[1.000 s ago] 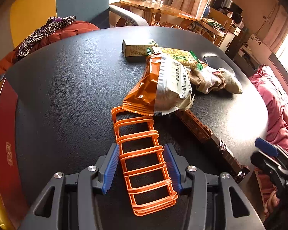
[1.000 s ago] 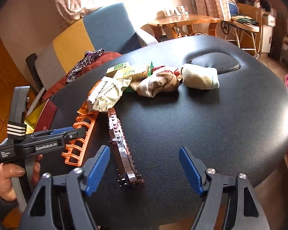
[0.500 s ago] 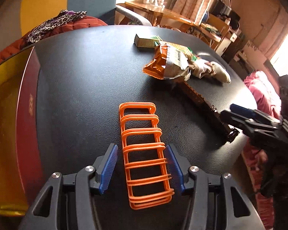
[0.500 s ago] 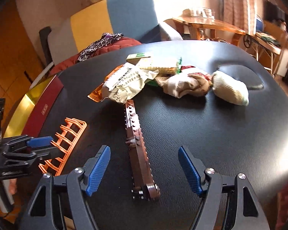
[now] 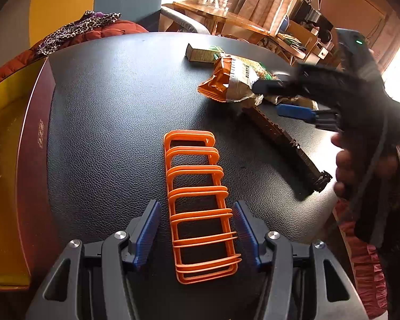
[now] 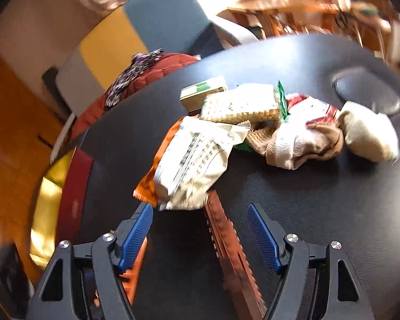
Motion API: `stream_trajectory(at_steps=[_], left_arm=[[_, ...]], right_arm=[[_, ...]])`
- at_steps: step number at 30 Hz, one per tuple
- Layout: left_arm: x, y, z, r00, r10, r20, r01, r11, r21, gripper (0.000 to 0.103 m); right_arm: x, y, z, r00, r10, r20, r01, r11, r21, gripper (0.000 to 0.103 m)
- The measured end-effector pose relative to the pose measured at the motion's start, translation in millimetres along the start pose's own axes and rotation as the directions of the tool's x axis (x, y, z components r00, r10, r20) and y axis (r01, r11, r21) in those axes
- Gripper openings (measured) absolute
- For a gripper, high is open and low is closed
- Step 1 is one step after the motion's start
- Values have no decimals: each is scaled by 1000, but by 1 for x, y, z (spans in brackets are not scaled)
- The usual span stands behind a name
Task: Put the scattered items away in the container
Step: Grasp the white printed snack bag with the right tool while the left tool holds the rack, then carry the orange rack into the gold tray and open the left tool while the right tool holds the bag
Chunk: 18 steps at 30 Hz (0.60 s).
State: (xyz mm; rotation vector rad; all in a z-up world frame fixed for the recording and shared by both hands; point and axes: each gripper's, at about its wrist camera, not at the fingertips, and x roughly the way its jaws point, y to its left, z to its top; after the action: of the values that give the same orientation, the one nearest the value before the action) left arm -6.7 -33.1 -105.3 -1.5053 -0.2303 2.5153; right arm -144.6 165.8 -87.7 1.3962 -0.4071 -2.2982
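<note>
Warm daylight from behind, blown out at top. Glare on the black table (image 5: 106, 101). Right wrist view motion-blurred; fisheye bends and darkens edges.

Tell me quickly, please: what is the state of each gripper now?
Left gripper: open, jaws just opened; orange rack lies between them, not gripped.
Right gripper: open, holding nothing; brown brick strip lies between its jaws.

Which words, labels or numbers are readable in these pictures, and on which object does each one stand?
None can be read.
Red box: small gold mark on its rim, too small.
Snack bag: rows of print, blurred.
Green carton: label blurred.
Cracker pack: print blurred.
</note>
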Motion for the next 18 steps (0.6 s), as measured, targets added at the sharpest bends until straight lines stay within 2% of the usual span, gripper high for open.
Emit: stream_trajectory(at_steps=[4, 8, 10, 12, 15, 18], left_arm=[[4, -2, 1, 1000, 10, 4, -11, 1000, 20, 57], [7, -3, 3, 1000, 10, 10, -10, 1000, 27, 57], [7, -2, 2, 1000, 5, 15, -6, 1000, 22, 57], [7, -1, 1, 1000, 0, 22, 0, 1000, 16, 57], [6, -3, -2, 1000, 3, 24, -3, 1000, 14, 57], [5, -4, -5, 1000, 7, 25, -7, 1000, 12, 57]], right_arm=[[20, -10, 18, 999, 36, 6, -36, 988, 147, 77], [37, -3, 29, 999, 40, -2, -40, 985, 166, 78], [43, 5, 32, 999, 34, 2, -34, 991, 127, 75], [46, 19, 34, 1000, 24, 7, -24, 999, 41, 62], [47, 45, 33, 999, -27, 27, 30, 992, -120, 62], [46, 59, 25, 1000, 8, 4, -7, 975, -224, 61]])
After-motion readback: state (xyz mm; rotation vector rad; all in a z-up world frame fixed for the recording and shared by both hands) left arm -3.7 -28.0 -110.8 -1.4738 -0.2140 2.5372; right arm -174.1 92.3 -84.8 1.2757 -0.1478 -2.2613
